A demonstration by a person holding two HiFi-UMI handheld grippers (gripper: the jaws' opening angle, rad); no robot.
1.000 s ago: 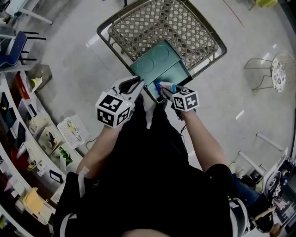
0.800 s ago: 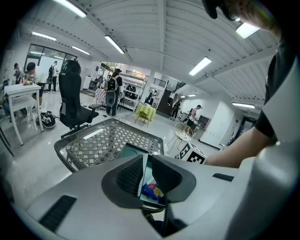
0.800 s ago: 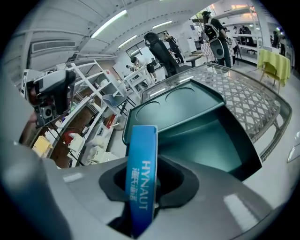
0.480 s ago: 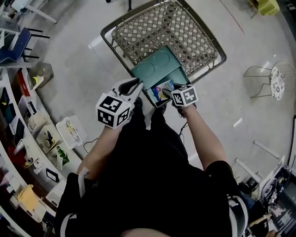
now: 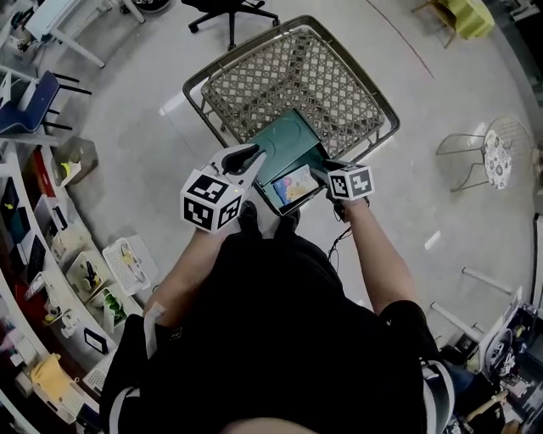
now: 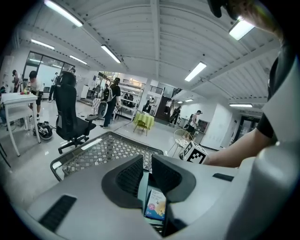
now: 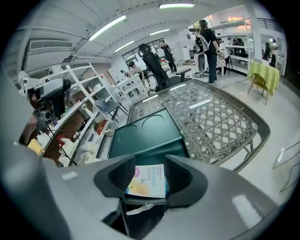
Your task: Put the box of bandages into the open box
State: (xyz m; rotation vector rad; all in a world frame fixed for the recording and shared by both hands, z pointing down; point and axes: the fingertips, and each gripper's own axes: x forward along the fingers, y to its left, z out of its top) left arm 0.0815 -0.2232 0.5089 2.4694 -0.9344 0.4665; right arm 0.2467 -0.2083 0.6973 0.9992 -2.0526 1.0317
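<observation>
The bandage box point(image 5: 294, 184), pale with colourful print, lies flat inside the open dark-green box point(image 5: 318, 158), whose lid point(image 5: 284, 140) is folded back on the wire-mesh table point(image 5: 297, 68). My right gripper point(image 5: 321, 172) hovers at the green box's right edge. Its jaws are opening and stand wide. In the right gripper view the bandage box point(image 7: 147, 180) shows below and between the jaws, untouched by the pads. My left gripper point(image 5: 252, 156) is by the green box's left side, shut and holding nothing. Through its narrow gap the left gripper view shows the bandage box point(image 6: 155, 205) below.
Shelves with small goods point(image 5: 51, 229) curve along the left. An office chair point(image 5: 229, 8) stands beyond the table, a wire chair point(image 5: 496, 148) at the right. Several people point(image 6: 110, 101) stand far off in the hall.
My right gripper carried the bandage box over the green box and let it go; it now lies inside. The right jaws opened. The left gripper hardly moved.
</observation>
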